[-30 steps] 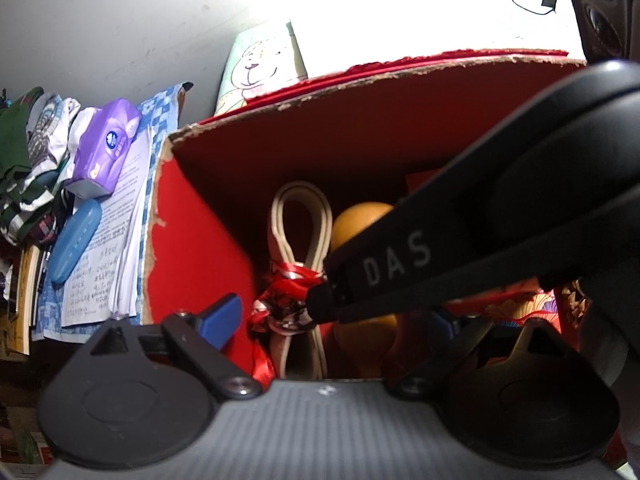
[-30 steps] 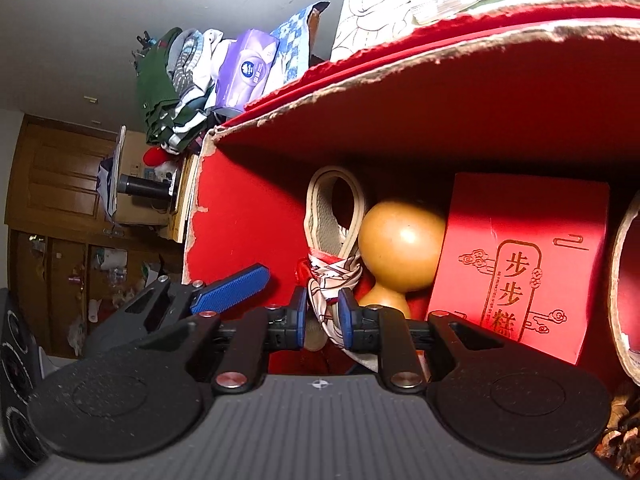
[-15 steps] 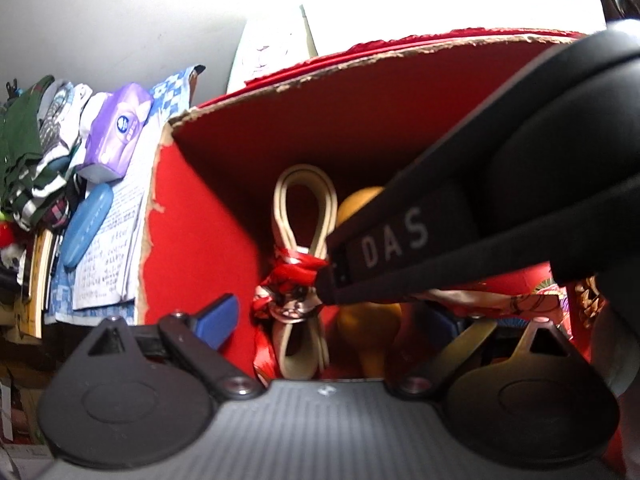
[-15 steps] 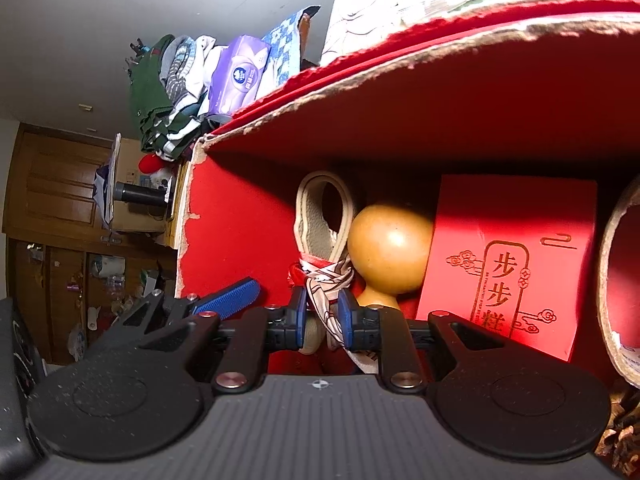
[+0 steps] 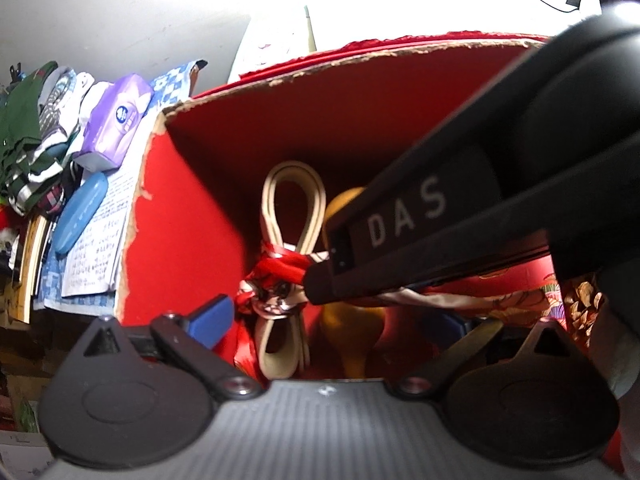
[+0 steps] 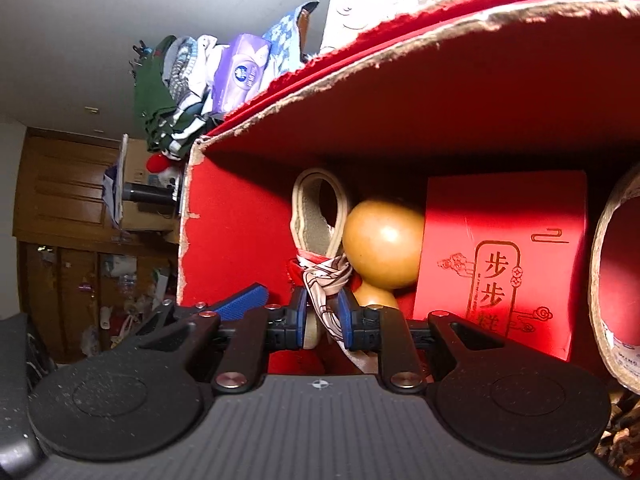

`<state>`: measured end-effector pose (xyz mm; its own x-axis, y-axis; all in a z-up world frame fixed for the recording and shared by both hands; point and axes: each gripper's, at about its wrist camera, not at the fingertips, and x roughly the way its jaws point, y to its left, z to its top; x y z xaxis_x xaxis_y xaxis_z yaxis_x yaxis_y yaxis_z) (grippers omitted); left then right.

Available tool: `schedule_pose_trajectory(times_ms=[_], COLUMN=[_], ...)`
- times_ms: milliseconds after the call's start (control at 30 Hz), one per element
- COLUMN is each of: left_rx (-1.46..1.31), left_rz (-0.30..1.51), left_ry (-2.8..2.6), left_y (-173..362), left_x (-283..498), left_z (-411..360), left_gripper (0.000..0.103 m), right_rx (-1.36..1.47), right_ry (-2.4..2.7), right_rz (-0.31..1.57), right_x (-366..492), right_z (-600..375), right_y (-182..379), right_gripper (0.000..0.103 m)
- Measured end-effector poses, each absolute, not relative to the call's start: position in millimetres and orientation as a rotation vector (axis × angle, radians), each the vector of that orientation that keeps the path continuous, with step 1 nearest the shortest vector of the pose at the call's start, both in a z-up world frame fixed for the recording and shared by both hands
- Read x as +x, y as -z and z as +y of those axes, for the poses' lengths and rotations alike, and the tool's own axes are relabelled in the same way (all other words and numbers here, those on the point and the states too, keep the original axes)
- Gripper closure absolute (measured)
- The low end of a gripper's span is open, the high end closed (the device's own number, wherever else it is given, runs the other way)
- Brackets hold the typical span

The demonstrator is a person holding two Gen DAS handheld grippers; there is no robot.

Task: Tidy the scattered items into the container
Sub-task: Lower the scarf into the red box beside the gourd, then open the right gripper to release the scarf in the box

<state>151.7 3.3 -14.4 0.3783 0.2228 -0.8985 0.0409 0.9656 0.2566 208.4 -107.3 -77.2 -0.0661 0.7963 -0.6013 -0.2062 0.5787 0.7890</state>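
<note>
Over the last second I've pushed both grippers closer into the red box [image 6: 240, 240], so the drop looks near. My right gripper [image 6: 323, 318] is clamped on the scarf [image 6: 324, 284] low in the frame's centre, while the left gripper [image 5: 324, 320] stands wide open, holding nothing. Inside I count one scarf, one strap loop [image 6: 316, 208], one gourd [image 6: 380, 240] and one red packet [image 6: 500, 260].

Both wrist views close over the red box [image 5: 188, 240], facing inside, sharing its gourd [image 6: 382, 244] corner
</note>
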Motion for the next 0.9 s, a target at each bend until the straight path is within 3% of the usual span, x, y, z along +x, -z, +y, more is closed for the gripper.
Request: schedule_pose_trajectory(times_ms=[467,667,900], left_rx=[0.246,0.22,0.207], left_rz=[1.115,1.146,1.149], left_ry=[-0.096,-0.052,-0.012], left_y=[6,8,5], left_x=[149,156,161], left_z=[5,11,14], left_gripper=[0.006,0.018,0.019], right_rx=[0.6,0.618,0.581], right_ry=[-0.944,-0.913,-0.815], right_rz=[1.223,1.206,1.185], right_x=[201,204,201], right_z=[-119,-120,-127], right_y=[60,60,50], right_gripper=[0.083,0.085,0.083])
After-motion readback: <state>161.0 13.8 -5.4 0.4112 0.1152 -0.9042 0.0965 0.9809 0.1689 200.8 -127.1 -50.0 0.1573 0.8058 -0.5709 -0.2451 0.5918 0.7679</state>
